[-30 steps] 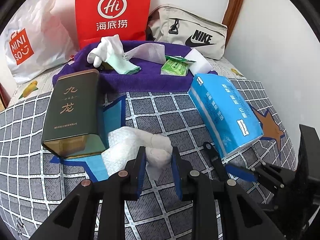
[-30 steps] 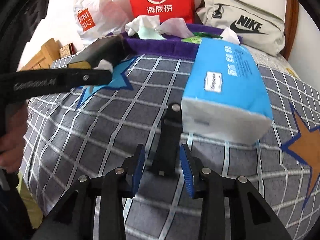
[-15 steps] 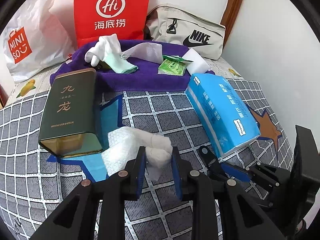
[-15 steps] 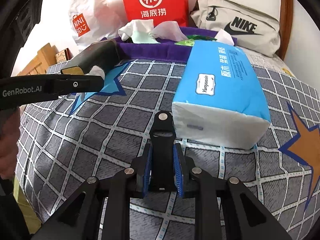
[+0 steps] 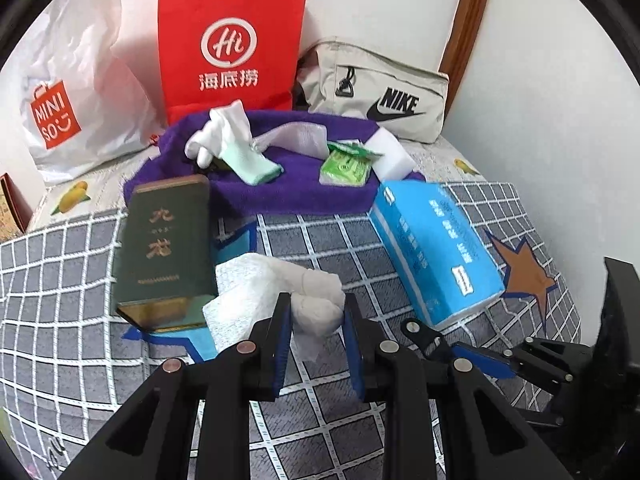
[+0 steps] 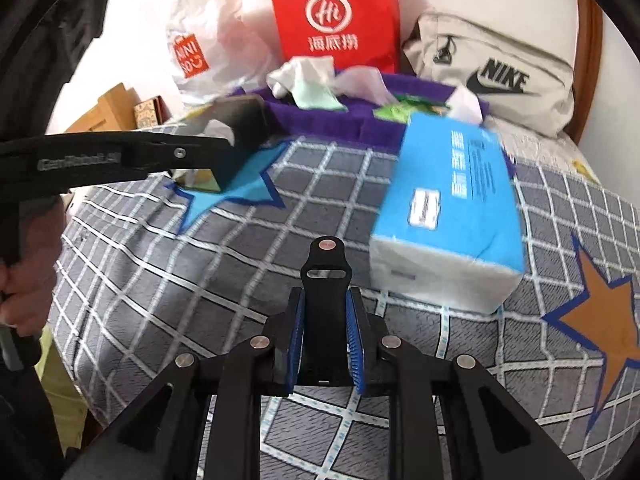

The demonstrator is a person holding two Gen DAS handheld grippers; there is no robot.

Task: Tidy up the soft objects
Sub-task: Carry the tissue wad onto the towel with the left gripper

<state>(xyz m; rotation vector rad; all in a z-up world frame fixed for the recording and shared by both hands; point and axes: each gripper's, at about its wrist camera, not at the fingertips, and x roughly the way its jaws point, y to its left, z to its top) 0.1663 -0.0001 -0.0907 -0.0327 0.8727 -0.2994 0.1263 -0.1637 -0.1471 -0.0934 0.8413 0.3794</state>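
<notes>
My left gripper (image 5: 316,308) is shut on a crumpled white cloth (image 5: 280,284) and holds it just above the checked bedspread. My right gripper (image 6: 326,304) is shut on a black strap (image 6: 326,280) lifted off the bed; it also shows in the left wrist view (image 5: 424,334). At the back lies a purple towel (image 5: 280,196) with white gloves (image 5: 216,136), a mint cloth (image 5: 252,164), a green packet (image 5: 344,166) and a white sponge (image 5: 390,154) on it. The towel shows in the right wrist view (image 6: 360,120) too.
A dark green tin (image 5: 164,240) lies left of the white cloth. A blue tissue pack (image 5: 436,248) lies right (image 6: 452,204). A red paper bag (image 5: 230,40), a white Miniso bag (image 5: 76,92) and a beige Nike pouch (image 5: 376,88) stand against the wall.
My right gripper closed on the black strap and raised it off the bed. My left gripper, holding the white cloth, rose slightly and shifted a little.
</notes>
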